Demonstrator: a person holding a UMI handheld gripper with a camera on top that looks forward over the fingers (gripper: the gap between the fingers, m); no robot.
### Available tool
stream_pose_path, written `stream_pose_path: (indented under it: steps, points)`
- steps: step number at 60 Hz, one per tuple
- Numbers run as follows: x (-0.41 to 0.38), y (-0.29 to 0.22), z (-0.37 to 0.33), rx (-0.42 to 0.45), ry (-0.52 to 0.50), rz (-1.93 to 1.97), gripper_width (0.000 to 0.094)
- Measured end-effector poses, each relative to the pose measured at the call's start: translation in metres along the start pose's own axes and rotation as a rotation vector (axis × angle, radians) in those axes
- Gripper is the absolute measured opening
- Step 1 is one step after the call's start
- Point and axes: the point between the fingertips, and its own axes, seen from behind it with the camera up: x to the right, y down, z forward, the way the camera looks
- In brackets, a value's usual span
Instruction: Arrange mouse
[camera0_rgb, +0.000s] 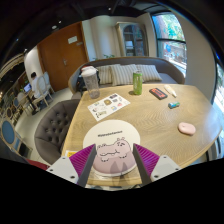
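A pink mouse (187, 127) lies on the round wooden table (150, 115), well off to the right of my fingers. A round white mouse pad (111, 133) with a pink hippo drawing lies flat on the table near its front edge. My gripper (115, 147) is open and holds nothing. Its two fingers (84, 158) with magenta pads hover over the near part of the mouse pad, which shows between them.
Beyond the pad lie a printed sheet (108, 103), a clear jug (90, 80), a green bottle (137, 80), a dark flat case (158, 93) and a small teal item (174, 103). A grey armchair (52, 122) stands left; a sofa (150, 70) is behind the table.
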Motion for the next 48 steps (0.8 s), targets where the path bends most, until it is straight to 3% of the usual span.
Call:
stream_pose_path:
  steps: [19, 37, 48]
  points:
    - [0.065, 0.004, -0.002, 0.033, 0.055, 0.048, 0.0757]
    - [0.253, 0.024, 0.015, 0.055, 0.204, 0.058, 0.0760]
    - [0.343, 0.024, 0.036, 0.064, 0.244, -0.066, 0.0757]
